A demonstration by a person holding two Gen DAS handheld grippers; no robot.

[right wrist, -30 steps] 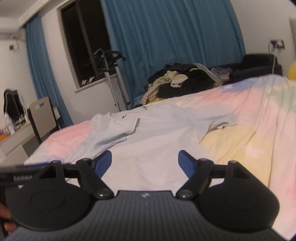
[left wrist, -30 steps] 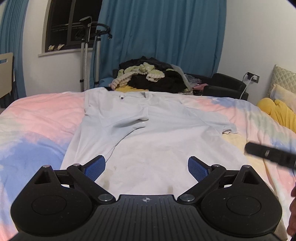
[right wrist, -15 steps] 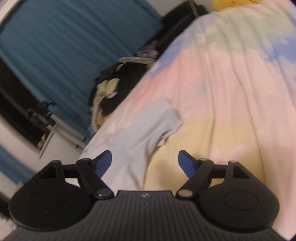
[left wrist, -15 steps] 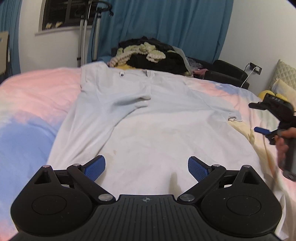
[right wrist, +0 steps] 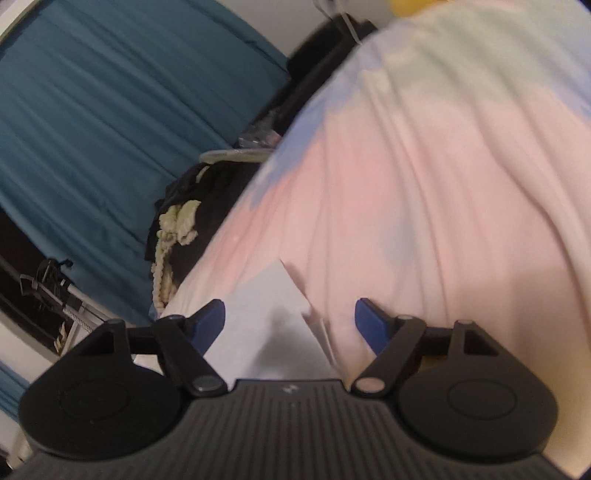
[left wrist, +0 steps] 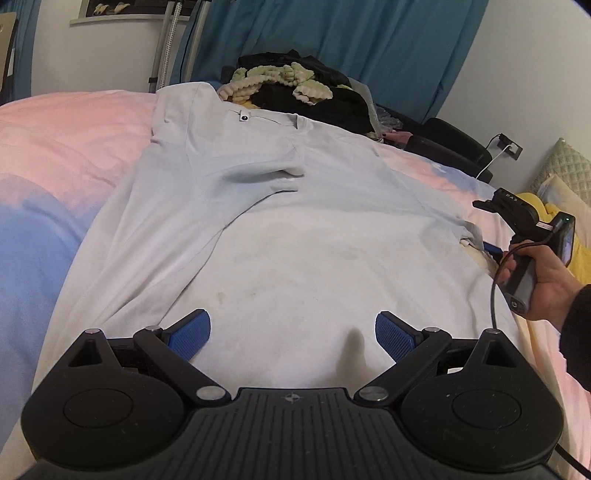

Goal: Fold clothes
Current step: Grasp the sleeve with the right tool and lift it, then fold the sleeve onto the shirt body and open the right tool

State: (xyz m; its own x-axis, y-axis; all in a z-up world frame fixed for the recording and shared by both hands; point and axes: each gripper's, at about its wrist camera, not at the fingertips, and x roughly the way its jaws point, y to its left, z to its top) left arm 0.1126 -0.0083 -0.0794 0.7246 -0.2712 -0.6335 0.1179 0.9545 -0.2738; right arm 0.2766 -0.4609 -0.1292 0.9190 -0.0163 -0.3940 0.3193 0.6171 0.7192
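Note:
A pale grey T-shirt (left wrist: 295, 229) lies spread flat on the bed, its left sleeve folded inward across the chest. My left gripper (left wrist: 293, 334) hovers open over the shirt's lower hem area. In the left wrist view a hand holds the right gripper (left wrist: 493, 248) at the shirt's right sleeve end. In the right wrist view the right gripper (right wrist: 290, 319) is open, and the sleeve's end (right wrist: 269, 306) lies between its blue fingers, tilted view.
The bed has a pink, blue and yellow cover (left wrist: 55, 147). A heap of dark and cream clothes (left wrist: 295, 88) sits at the far edge before blue curtains (left wrist: 332, 33). Pillows and a yellow item (left wrist: 554, 206) lie at the right.
The right gripper has swung right and down to the shirt's right sleeve, its view tilting. The left gripper has moved forward over the shirt's lower part. Both stayed open.

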